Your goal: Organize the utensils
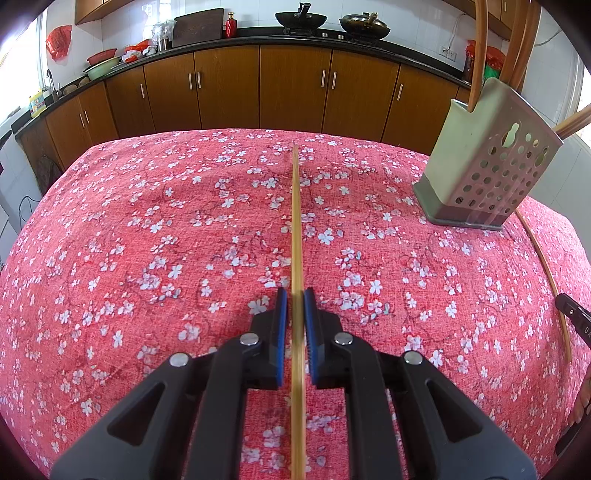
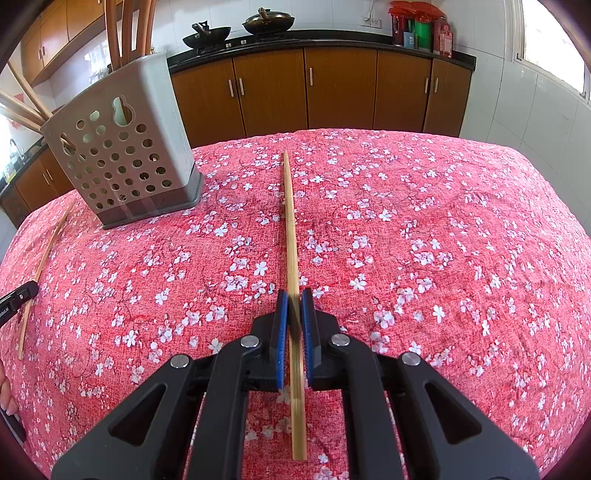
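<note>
1. A bamboo chopstick [image 1: 296, 229] runs straight ahead between the blue pads of the left gripper [image 1: 295, 295], which is clenched on it; the stick's far end points toward the far edge of the worktop [image 1: 147, 221], and its near end passes back under the gripper body.
2. A second chopstick [image 2: 290, 236] is clamped the same way in the right gripper [image 2: 294, 295], its pads pressed against both sides of the stick; the near end of this stick shows below the gripper.
3. The utensil holder [image 1: 484, 166], a pale plastic box with rows of round holes in one wall and a darker base, stands on the worktop to the right in the left wrist view and to the left in the right wrist view.
4. Several brown chopsticks [image 1: 480, 48] stand or lean out of the holder's open top.
5. Each gripper's stick appears at the edge of the other's view, along with a black part of that gripper.
6. The worktop is covered by a red cloth printed with small white blossoms.
7. Beyond it runs a dark counter over brown cabinets [image 2: 340, 88], bearing two black woks [image 1: 301, 18] on a stove.
</note>
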The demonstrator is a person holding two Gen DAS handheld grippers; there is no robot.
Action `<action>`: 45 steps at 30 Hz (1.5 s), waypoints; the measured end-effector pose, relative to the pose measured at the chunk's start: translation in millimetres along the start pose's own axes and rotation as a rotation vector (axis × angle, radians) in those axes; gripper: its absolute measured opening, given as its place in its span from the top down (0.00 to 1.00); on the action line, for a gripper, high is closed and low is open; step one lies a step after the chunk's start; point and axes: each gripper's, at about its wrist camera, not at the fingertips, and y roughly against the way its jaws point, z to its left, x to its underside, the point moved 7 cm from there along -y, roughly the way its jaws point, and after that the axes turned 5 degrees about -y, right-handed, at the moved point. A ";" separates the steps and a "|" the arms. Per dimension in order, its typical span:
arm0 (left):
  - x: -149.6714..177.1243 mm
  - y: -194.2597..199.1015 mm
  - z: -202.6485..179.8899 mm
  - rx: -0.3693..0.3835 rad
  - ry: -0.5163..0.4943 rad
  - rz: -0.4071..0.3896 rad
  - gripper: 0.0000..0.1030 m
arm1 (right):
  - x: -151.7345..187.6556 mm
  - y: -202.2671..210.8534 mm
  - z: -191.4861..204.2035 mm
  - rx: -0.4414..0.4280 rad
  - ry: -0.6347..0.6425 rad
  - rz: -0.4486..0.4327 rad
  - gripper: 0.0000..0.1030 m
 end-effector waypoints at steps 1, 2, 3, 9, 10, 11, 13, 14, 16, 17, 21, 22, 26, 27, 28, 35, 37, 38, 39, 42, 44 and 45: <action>0.0 -0.1 0.2 0.000 0.000 0.000 0.88 | 0.0 0.0 0.1 0.000 0.000 0.000 0.92; 0.1 -0.1 0.3 0.000 0.000 0.000 0.88 | 0.0 0.0 0.0 0.000 0.000 0.000 0.92; 0.1 -0.1 -0.3 0.000 0.000 0.000 0.88 | 0.0 0.0 0.0 0.000 0.000 0.000 0.92; 0.1 -0.1 0.0 0.000 0.001 0.000 0.88 | -0.1 0.0 0.2 0.000 0.000 0.000 0.92; 0.0 -0.1 -0.6 0.000 0.000 0.000 0.88 | -0.2 -0.1 0.3 0.000 0.000 0.000 0.92; 0.0 -0.1 -0.6 0.000 0.000 0.000 0.88 | -0.3 -0.1 0.4 0.000 0.000 0.000 0.92; -0.1 0.0 -0.5 0.000 0.001 0.000 0.88 | -0.4 -0.1 0.6 0.000 -0.001 0.000 0.92; 0.0 0.0 0.2 0.002 0.002 0.000 0.88 | -0.4 -0.1 0.8 0.000 -0.001 0.000 0.92; 0.1 1.5 -1.4 0.003 -0.003 0.002 0.88 | -0.4 0.3 0.1 -0.002 -0.003 0.000 0.92; 0.6 1.8 -2.8 0.001 -0.013 0.003 0.88 | 0.0 0.9 -0.5 -0.005 -0.005 0.000 0.92; 7.0 9.0 -5.0 -0.009 -0.042 0.009 0.86 | 4.5 6.3 -4.5 -0.037 -0.030 0.003 0.92; 9.0 10.2 -4.4 -0.009 -0.042 0.008 0.86 | 5.3 7.6 -5.4 -0.044 -0.038 0.003 0.92; 12.8 11.9 -6.0 -0.012 -0.041 0.000 0.86 | 6.0 10.2 -6.0 -0.043 -0.041 0.003 0.92; 13.9 12.4 -5.1 -0.014 -0.042 0.000 0.86 | 5.7 10.8 -4.4 -0.036 -0.036 0.003 0.92; 14.9 12.8 -5.8 -0.017 -0.044 0.001 0.86 | 5.9 11.0 -3.4 -0.029 -0.030 0.003 0.91; 14.4 13.3 -1.7 -0.004 -0.035 0.001 0.86 | 5.9 10.5 -0.1 -0.007 -0.011 0.002 0.91; 13.6 14.0 1.4 -0.002 -0.034 0.001 0.86 | 6.1 10.7 0.0 -0.007 -0.011 0.002 0.91; 13.7 14.2 0.4 -0.002 -0.035 0.001 0.86 | 6.0 10.5 0.0 -0.007 -0.011 0.002 0.91; 13.6 14.3 1.1 -0.003 -0.035 0.001 0.86 | 6.3 10.9 0.2 -0.005 -0.010 0.001 0.91; 15.1 16.2 2.2 -0.013 -0.049 0.003 0.88 | 7.3 11.2 -0.6 -0.010 -0.009 0.002 0.92; 18.1 19.9 0.9 -0.026 -0.065 0.009 0.92 | 9.0 13.6 -2.6 -0.024 -0.015 0.001 0.92; 19.2 21.9 0.9 -0.026 -0.068 0.011 0.92 | 9.5 15.2 -4.8 -0.022 -0.014 0.000 0.92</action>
